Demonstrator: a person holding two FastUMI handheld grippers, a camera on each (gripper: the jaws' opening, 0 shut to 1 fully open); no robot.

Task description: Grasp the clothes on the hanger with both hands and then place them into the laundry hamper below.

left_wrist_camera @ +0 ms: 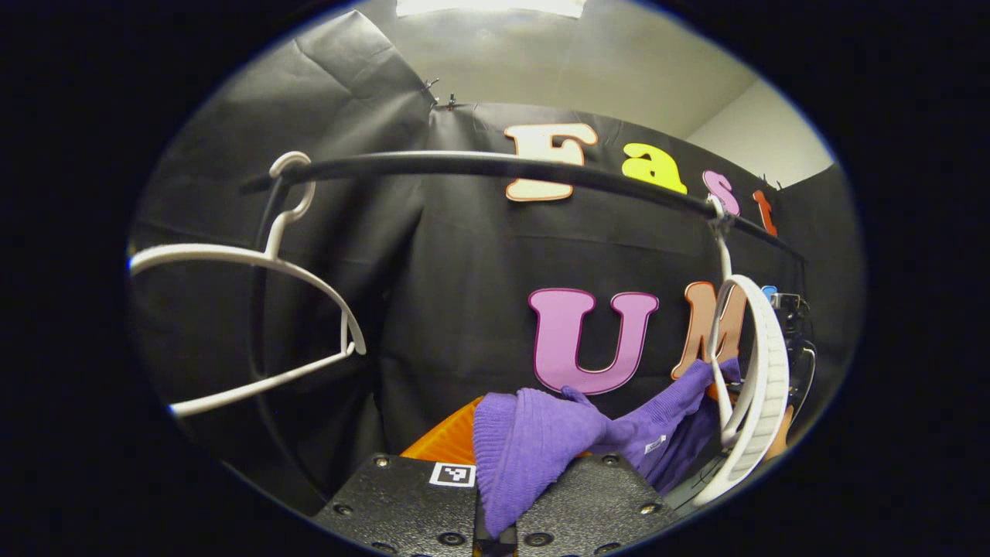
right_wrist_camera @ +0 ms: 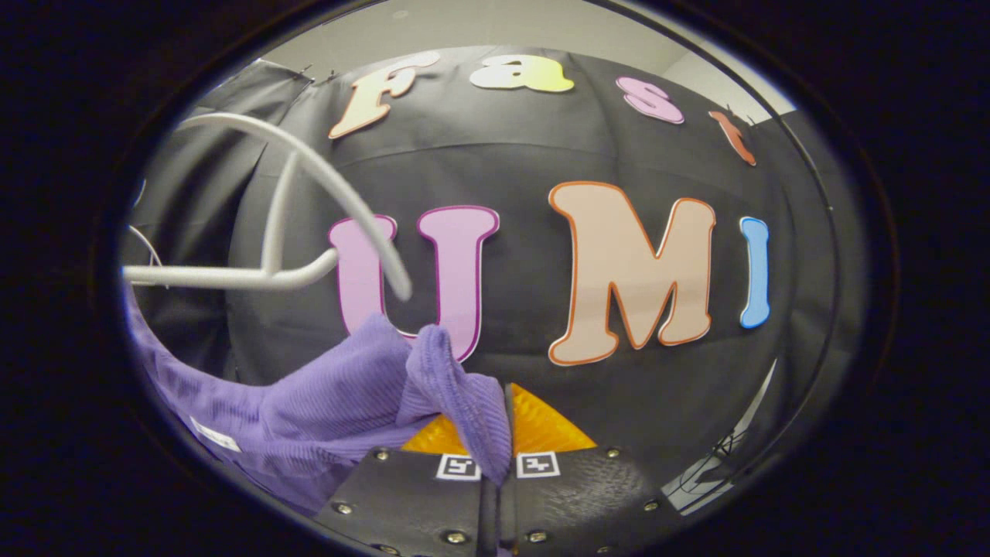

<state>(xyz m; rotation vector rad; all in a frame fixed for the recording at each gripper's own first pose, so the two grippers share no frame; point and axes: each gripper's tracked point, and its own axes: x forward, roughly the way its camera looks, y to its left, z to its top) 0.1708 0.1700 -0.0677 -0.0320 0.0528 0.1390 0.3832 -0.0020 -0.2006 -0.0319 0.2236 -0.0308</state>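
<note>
— What do you have in the left gripper (left_wrist_camera: 495,534)?

— My left jaws are closed tight on a fold of the purple knit garment (left_wrist_camera: 534,445). The cloth bunches up over my fingers and runs off to the right, toward a white hanger (left_wrist_camera: 754,387) that hangs edge-on from the black rail (left_wrist_camera: 479,164). The garment's far end seems to drape at that hanger, though I cannot tell how much of it rests there.

— And the right gripper (right_wrist_camera: 495,503)?

— Closed as well, pinching another fold of the same purple garment (right_wrist_camera: 348,398). From there the cloth stretches away to my left and downward, with a small white tag on it. A white hanger (right_wrist_camera: 309,186) sits just above it, its bar and arm bare where I see them.

— Anything else on the rail?

— In the left gripper view, a second white hanger (left_wrist_camera: 255,259) hooks over the rail's left end, well apart from the cloth.
</note>
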